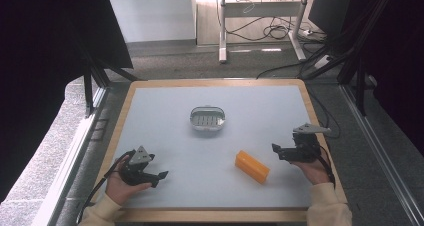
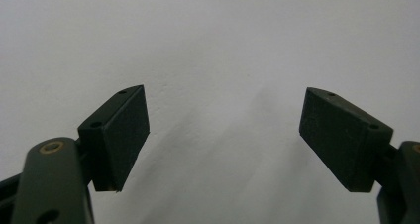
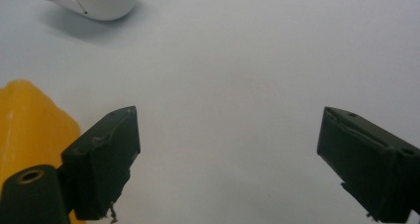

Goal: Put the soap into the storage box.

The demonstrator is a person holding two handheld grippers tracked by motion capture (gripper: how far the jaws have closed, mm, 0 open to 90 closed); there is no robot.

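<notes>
An orange rectangular block (image 1: 252,166) lies flat on the white table top, right of centre and near the front. A small white oval dish with a ribbed grey inside (image 1: 207,118) sits near the middle. My left gripper (image 1: 159,178) rests at the front left, jaws wide apart over bare table (image 2: 223,135), holding nothing. My right gripper (image 1: 277,151) hovers at the right, just right of the block, open and empty (image 3: 228,154). In the right gripper view the orange block (image 3: 29,130) lies behind the left jaw and the white dish (image 3: 94,1) sits at top left.
The white table top (image 1: 165,131) has a wooden rim (image 1: 117,131). Beyond the far edge are a carpeted floor, desk legs (image 1: 222,31) and cables (image 1: 275,31). Black frame posts stand at both sides.
</notes>
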